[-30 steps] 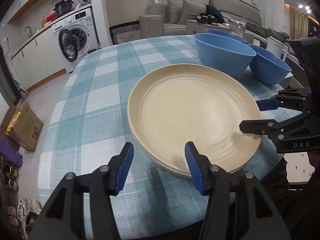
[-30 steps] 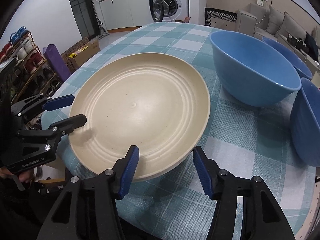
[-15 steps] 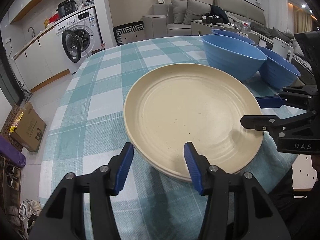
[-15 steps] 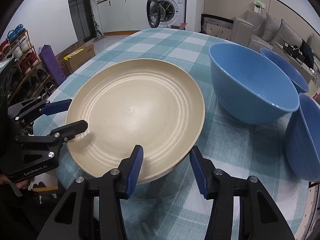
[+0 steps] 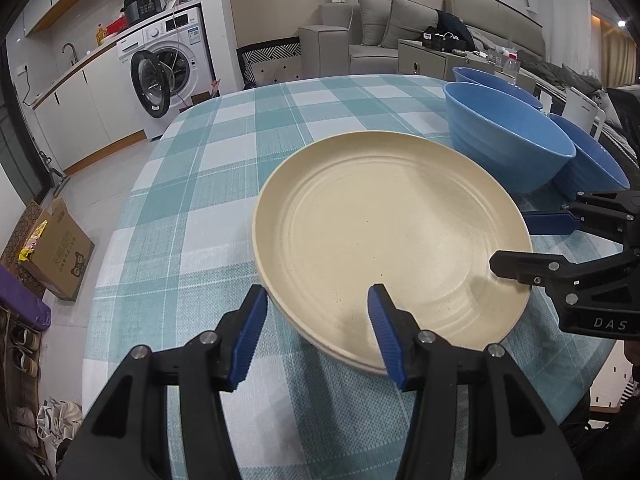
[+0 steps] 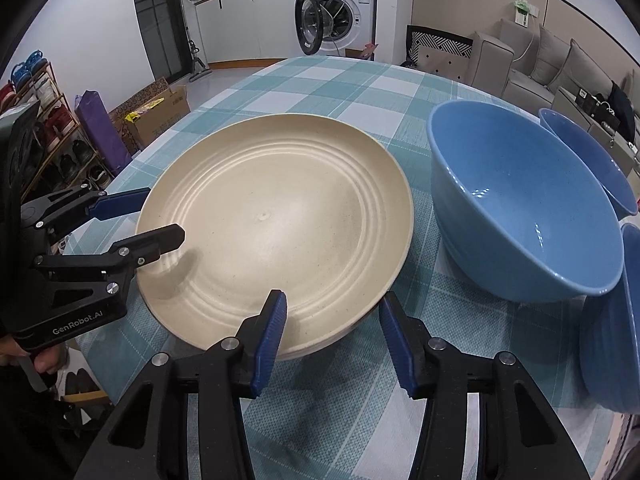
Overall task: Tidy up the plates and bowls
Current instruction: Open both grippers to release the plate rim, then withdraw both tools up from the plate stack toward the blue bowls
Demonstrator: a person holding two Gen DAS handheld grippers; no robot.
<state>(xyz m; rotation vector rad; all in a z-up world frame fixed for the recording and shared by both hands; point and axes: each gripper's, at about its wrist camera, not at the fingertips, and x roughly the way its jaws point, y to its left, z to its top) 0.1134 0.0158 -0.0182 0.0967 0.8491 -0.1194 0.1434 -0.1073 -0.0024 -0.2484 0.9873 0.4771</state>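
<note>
While both grippers straddle the near rim of the cream plate stack (image 6: 280,216), neither has an actual hold on it as far as I can see. The left gripper (image 5: 316,300) sits at a middling gap, with one finger over the plate surface and the other just outside the rim. The right gripper (image 6: 332,300) is set up the same way. Its jaws have just been closing a bit with the rim between them, but the pads don't look like they're pressing yet.

The stack sits on the checked tablecloth (image 5: 200,200) near the table's front edge, just beside the nearest blue bowl (image 6: 520,208), with two more bowls behind it.

My take is that the step is getting a two-sided hold on the plates to shift them. I'd close both sides evenly so the rim gets pinched at two spots, keep the stack level so the top plate doesn't slide off the lower one, and steer clear of that bowl.
</note>
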